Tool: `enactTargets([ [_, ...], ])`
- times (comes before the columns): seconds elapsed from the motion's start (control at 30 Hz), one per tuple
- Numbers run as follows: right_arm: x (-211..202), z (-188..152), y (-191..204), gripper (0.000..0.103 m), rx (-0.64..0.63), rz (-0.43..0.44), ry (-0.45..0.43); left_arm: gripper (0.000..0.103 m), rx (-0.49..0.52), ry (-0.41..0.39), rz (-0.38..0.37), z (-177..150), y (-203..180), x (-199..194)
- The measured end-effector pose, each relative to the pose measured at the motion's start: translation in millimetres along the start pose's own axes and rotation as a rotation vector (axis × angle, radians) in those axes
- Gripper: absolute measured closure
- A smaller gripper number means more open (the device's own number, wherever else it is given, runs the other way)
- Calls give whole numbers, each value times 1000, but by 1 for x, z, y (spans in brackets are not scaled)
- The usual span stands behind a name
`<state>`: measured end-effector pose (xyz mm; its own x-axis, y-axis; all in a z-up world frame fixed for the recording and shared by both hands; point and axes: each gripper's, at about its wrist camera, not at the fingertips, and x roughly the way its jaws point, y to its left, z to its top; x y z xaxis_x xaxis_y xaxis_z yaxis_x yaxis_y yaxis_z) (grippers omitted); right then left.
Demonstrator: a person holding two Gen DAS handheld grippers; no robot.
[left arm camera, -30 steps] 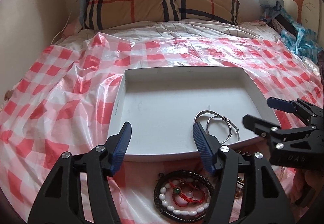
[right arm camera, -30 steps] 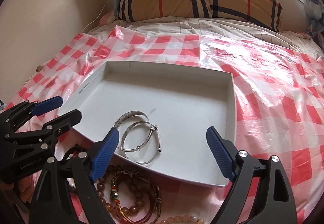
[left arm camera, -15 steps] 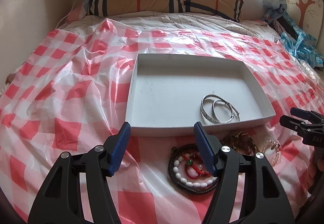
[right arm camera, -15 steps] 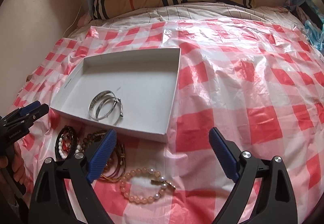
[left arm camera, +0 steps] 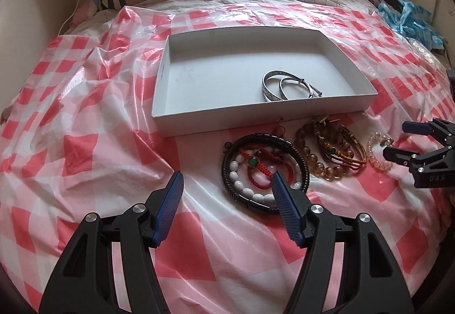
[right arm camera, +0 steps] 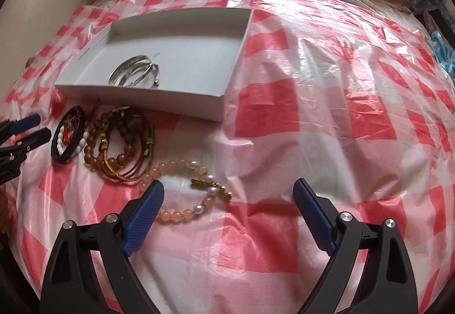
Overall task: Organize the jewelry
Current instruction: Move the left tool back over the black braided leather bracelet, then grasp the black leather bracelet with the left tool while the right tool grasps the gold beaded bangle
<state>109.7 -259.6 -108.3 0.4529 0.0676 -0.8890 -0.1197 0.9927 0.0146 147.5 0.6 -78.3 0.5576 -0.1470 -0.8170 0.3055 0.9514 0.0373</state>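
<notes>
Fingers over black bracelet's edge

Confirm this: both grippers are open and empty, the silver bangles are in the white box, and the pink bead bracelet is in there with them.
Wrong on one point. The pink bead bracelet with white pearls lies outside the shallow white cardboard box, on the red-and-white checked plastic sheet, as the right wrist view shows. The silver metal bangles are in the box, and the left gripper and right gripper are open and empty.
</notes>
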Motion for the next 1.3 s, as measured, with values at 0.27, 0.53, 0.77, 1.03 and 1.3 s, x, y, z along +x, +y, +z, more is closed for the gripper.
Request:
enactTargets([
  [0.27, -9, 5, -1, 14, 12, 47, -48, 42, 32, 24, 41, -2, -6, 10],
  [0.53, -12, 29, 39, 22, -78, 137, -119, 49, 17, 32, 50, 0, -5, 19],
  [0.77, 22, 33, 59, 32, -110, 204, -15, 52, 23, 48, 33, 1, -9, 25],
  [1.03, 9, 16, 40, 67, -94, 319, 34, 90, 84, 95, -99, -2, -12, 20],
  [1.3, -10, 16, 46, 62, -128, 312, -74, 89, 49, 101, -85, -2, -2, 21],
])
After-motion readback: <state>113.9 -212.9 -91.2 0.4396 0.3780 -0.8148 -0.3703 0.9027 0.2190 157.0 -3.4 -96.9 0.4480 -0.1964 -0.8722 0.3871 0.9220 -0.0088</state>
